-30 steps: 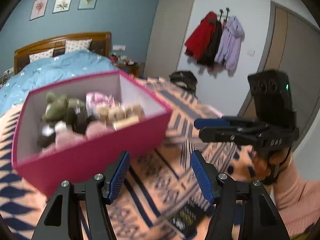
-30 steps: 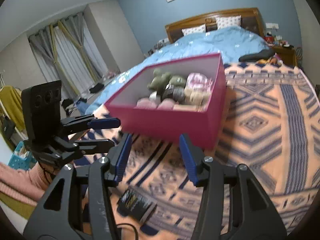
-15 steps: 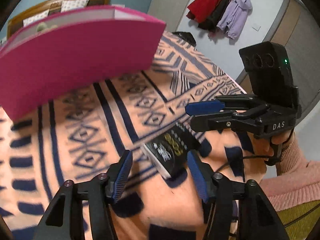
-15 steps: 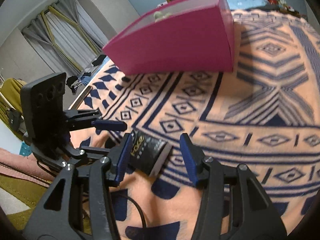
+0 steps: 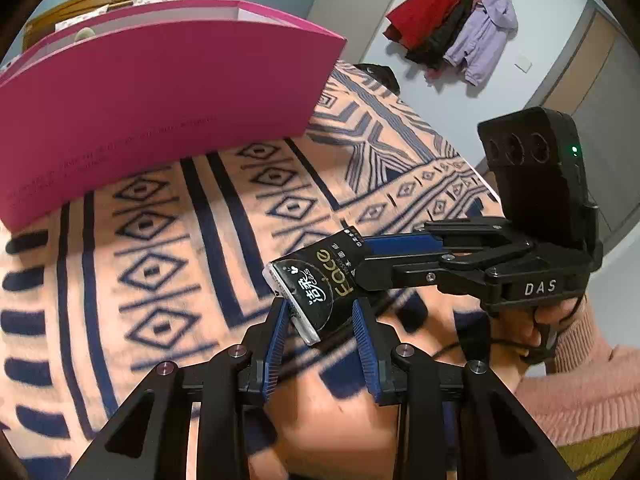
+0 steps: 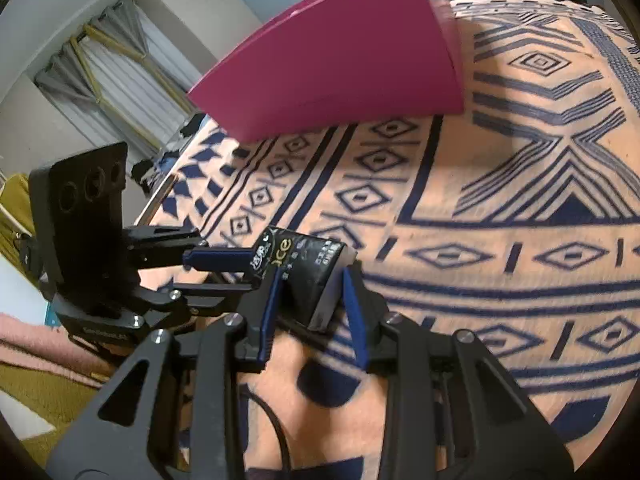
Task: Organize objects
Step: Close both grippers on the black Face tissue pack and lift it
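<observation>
A black tissue pack (image 5: 316, 284) with gold "Face" lettering is tilted just above the patterned blanket; it also shows in the right wrist view (image 6: 308, 268). My left gripper (image 5: 320, 312) grips one end of it between its blue pads. My right gripper (image 6: 310, 284) grips the other end; it also shows in the left wrist view (image 5: 360, 256), coming from the right. The pink box (image 5: 160, 92) stands behind on the blanket, and a bit of a plush toy shows over its rim. The box also shows in the right wrist view (image 6: 340, 56).
The orange and navy patterned blanket (image 5: 160, 240) covers the bed. Coats (image 5: 452, 24) hang on the far wall. Curtains (image 6: 120, 64) are at the left in the right wrist view. A cable (image 6: 276, 432) runs under the right gripper.
Both grippers have come down from box height to the blanket and closed on the tissue pack, which lay flat before and is now tilted up between them.
</observation>
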The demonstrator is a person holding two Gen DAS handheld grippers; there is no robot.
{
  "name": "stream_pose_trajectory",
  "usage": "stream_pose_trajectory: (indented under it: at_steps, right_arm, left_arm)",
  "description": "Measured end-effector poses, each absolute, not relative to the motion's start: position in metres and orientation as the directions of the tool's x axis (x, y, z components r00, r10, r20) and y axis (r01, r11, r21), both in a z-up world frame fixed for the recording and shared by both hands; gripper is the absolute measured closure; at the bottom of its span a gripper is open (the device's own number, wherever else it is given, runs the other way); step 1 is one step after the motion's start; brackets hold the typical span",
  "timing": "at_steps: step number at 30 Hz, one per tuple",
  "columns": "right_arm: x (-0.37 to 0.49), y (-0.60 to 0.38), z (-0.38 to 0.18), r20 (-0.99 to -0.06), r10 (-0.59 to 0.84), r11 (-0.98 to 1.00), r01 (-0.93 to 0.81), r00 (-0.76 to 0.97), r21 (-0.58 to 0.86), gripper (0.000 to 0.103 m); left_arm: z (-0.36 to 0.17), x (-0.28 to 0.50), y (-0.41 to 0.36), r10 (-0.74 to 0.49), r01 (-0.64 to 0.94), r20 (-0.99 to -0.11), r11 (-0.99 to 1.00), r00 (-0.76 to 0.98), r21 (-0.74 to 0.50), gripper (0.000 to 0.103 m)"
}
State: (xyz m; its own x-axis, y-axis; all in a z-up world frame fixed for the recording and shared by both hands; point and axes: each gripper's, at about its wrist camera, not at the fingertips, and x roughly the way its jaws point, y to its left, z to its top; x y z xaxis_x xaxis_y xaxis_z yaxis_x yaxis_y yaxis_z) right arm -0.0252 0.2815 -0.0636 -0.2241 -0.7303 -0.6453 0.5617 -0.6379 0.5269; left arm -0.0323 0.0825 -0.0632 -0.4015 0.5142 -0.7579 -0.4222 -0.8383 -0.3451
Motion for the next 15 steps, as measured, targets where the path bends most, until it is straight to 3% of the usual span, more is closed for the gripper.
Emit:
stream_pose_trajectory:
  at_steps: [15]
  right_arm:
    - [-0.041,0.288,-0.036,-0.588,-0.741,-0.651,0.560,-0.325,0.511,0.068]
  left_arm:
    - [-0.037,-0.059,0.083,0.499,-0.410,-0.717,-0.855,-0.486,-0.317,0.070]
